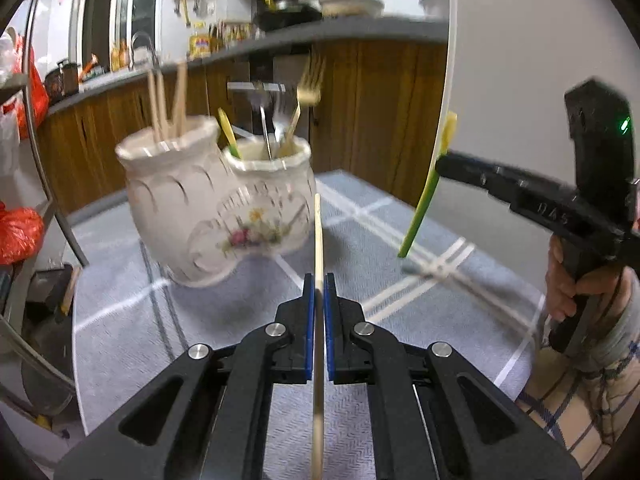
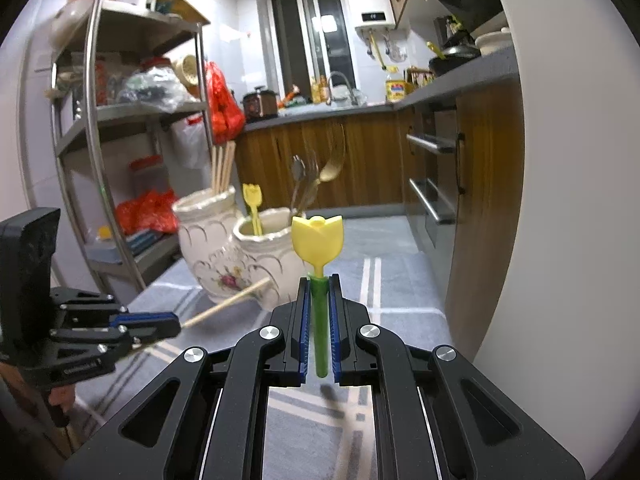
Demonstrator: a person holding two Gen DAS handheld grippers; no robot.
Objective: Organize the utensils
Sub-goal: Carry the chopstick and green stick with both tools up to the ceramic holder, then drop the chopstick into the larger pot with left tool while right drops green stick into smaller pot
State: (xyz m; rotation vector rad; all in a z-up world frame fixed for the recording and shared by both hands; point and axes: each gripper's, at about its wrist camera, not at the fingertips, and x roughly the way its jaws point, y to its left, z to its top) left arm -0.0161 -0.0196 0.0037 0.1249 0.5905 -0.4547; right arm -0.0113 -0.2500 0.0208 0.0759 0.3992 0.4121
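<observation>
My left gripper (image 1: 319,280) is shut on a single wooden chopstick (image 1: 318,236) that points forward toward a white ceramic double-pot holder (image 1: 216,216). The holder's left pot (image 1: 168,148) has several chopsticks; its right pot (image 1: 268,156) holds a gold fork, steel cutlery and a yellow tulip utensil. My right gripper (image 2: 319,280) is shut on the green stem of a yellow tulip-shaped utensil (image 2: 318,240), held upright above the cloth. The holder (image 2: 240,256) stands ahead of it. In the right wrist view the left gripper (image 2: 172,322) shows at the left with the chopstick (image 2: 228,304).
A grey checked tablecloth (image 1: 200,320) covers the round table, and a few loose chopsticks (image 1: 460,280) lie on it at the right. A metal shelf rack (image 2: 120,128) stands at the left, wooden kitchen cabinets (image 2: 360,160) behind. A person's hand (image 1: 568,280) grips the right gripper's handle.
</observation>
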